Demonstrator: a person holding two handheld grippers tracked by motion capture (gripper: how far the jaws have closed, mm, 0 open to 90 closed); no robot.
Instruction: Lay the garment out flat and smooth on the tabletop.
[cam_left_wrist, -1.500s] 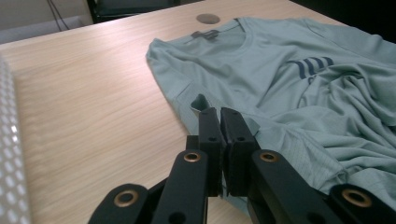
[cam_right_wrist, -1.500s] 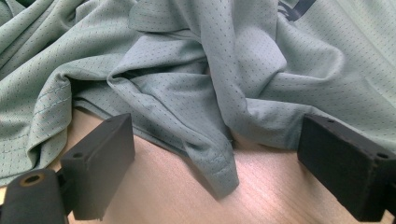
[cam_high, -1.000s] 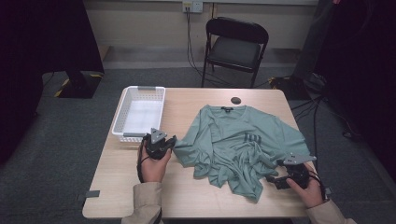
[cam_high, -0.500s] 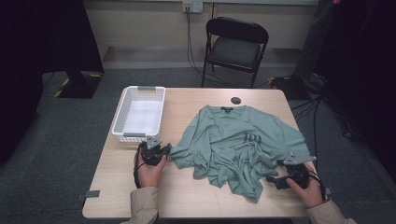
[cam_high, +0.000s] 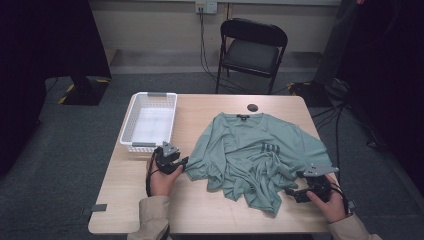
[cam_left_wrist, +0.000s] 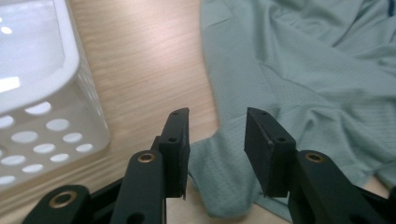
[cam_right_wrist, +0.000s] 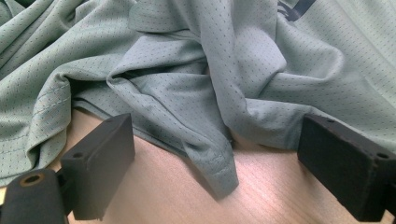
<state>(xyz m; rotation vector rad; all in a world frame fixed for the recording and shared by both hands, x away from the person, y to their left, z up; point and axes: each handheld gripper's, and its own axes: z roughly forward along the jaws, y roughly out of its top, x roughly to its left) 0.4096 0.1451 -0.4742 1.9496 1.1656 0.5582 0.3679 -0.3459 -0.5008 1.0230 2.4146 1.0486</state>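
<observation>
A sage-green T-shirt (cam_high: 255, 150) lies crumpled on the wooden table (cam_high: 200, 200), collar toward the far side. My left gripper (cam_high: 183, 162) sits at the shirt's left sleeve. In the left gripper view its jaws (cam_left_wrist: 217, 140) stand open, with the sleeve's edge (cam_left_wrist: 224, 177) lying between them on the table. My right gripper (cam_high: 293, 192) rests at the shirt's near right side. Its jaws (cam_right_wrist: 217, 140) are wide open around a hanging fold of the shirt (cam_right_wrist: 210, 116), not touching it.
A white perforated basket (cam_high: 150, 120) stands at the table's left, close behind my left gripper; its wall (cam_left_wrist: 42, 135) is beside the left jaw. A small black disc (cam_high: 253, 107) lies past the collar. A black folding chair (cam_high: 252, 50) stands beyond the table.
My left gripper has turned and slid slightly toward the shirt's left sleeve, its jaws now at the sleeve edge. The right gripper has stayed in place.
</observation>
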